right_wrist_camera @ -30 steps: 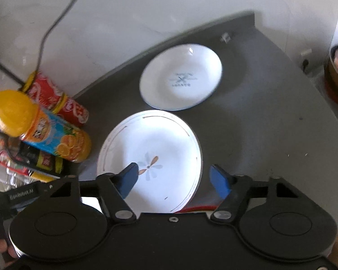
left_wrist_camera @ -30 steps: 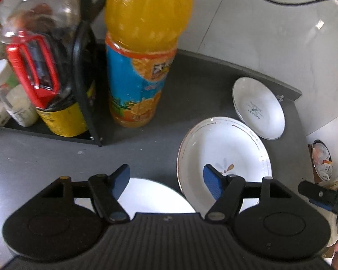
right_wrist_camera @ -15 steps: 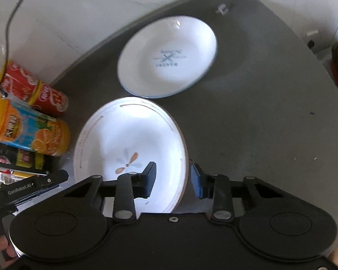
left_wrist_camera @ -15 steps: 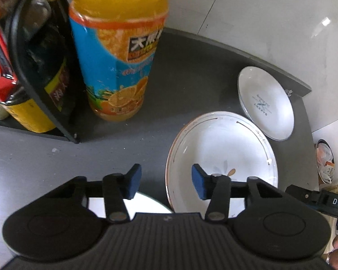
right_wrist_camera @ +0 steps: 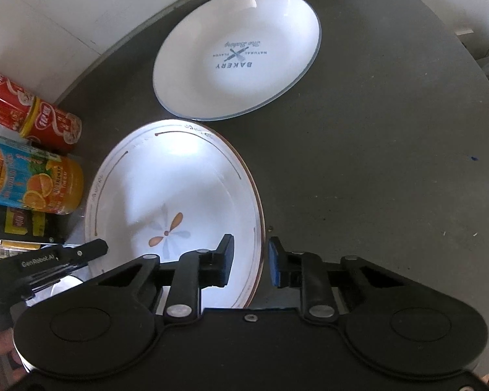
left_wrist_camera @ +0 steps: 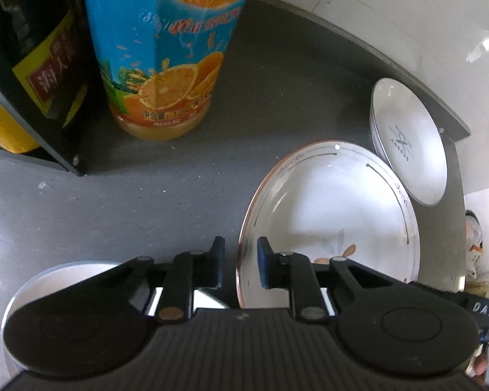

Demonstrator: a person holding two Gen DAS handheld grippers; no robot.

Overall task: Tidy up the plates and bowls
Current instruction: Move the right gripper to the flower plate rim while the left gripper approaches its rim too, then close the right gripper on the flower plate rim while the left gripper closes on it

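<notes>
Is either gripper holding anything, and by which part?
Both straddle the flower plate's rim, left gripper on its left edge, right gripper on its right; neither pad visibly touches yet.

Open dark countertop [right_wrist_camera: 375, 169] lies right of the flower plate [right_wrist_camera: 166, 195]. The bakery plate [right_wrist_camera: 238, 52] blocks the far edge; the orange drink bottle [left_wrist_camera: 166, 65] and a black rack [left_wrist_camera: 49, 97] wall the left side.

My right gripper [right_wrist_camera: 249, 262] straddles the right rim of the white flower-printed plate [right_wrist_camera: 169, 192] with brown edging, pads not quite touching. At twelve o'clock sits a white blue-rimmed "BAKERY" dish [right_wrist_camera: 238, 53]; at nine, an orange juice bottle [right_wrist_camera: 32, 185] and red cans [right_wrist_camera: 32, 117].
</notes>
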